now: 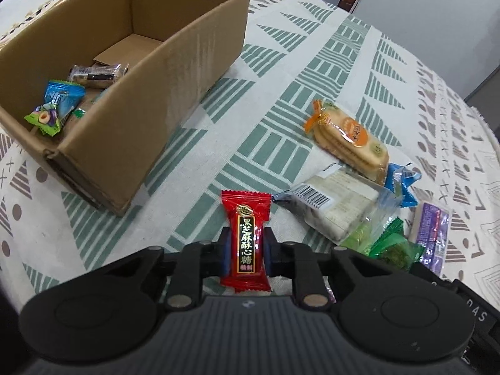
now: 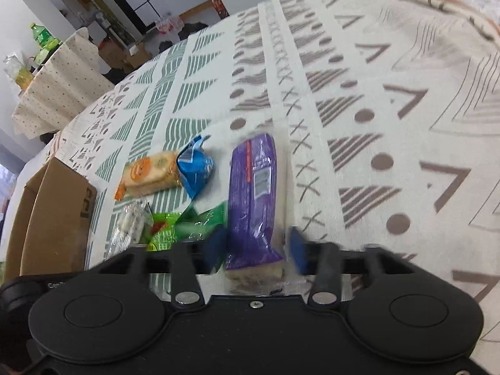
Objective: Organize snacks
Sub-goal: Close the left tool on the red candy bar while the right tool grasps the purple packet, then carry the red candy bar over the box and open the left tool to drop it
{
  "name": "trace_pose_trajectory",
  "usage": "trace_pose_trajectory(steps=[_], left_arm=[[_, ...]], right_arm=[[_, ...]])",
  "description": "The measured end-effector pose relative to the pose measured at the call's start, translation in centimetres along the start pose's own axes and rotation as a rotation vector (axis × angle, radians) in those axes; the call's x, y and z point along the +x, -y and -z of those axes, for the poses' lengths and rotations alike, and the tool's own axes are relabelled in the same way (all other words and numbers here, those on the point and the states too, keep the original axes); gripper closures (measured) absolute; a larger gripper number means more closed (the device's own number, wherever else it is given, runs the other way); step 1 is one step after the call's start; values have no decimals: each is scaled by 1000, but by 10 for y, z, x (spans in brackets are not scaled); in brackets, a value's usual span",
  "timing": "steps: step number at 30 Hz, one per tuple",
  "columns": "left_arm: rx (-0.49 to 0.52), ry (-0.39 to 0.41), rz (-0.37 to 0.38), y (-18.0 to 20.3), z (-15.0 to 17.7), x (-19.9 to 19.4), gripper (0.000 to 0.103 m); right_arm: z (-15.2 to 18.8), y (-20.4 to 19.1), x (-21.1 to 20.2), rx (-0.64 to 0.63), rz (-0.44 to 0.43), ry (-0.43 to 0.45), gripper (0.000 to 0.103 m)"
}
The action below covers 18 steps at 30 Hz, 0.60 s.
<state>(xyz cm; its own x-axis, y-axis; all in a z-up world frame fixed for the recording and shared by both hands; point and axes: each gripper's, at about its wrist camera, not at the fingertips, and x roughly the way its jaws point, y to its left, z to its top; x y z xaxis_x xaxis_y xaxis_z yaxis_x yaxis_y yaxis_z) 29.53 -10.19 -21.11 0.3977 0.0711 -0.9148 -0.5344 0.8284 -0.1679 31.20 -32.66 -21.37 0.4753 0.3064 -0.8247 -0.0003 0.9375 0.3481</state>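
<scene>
**Two grippers at the snack pile beside the box**

The left gripper is clamping a red candy between its blue pads; the fingers are standing narrow, pressed against both sides of the wrapper, which is pointing away from the camera over the patterned table. To its left, an open cardboard box is sitting on the cloth, and inside its near end are lying a blue sachet, a green sachet and a clear-wrapped dark bar.

To the right of the red candy, the remaining pile is resting on the table: an orange cracker pack, a clear pack with a barcode, a blue wrapper, green wrappers and a purple pack.

The right gripper is straddling the near end of the purple pack. Its fingers are standing partway open, the left pad lying at the wrapper's edge and the right pad just beside it with a sliver of cloth between; the view is motion-blurred, so firm contact cannot be told. The purple pack is lying flat on the table, lengthwise away from the camera, at the right edge of the pile.
</scene>
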Motion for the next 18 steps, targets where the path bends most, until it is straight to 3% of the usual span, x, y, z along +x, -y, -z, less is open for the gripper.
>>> trace_pose_trajectory(steps=[4, 18], left_arm=[[7, 21, 40, -3, 0, -13, 84], [21, 141, 126, -14, -13, -78, 84]], right_arm=[[3, -3, -11, -4, -12, 8, 77], [-4, 4, -56, 80, -89, 134, 88]])
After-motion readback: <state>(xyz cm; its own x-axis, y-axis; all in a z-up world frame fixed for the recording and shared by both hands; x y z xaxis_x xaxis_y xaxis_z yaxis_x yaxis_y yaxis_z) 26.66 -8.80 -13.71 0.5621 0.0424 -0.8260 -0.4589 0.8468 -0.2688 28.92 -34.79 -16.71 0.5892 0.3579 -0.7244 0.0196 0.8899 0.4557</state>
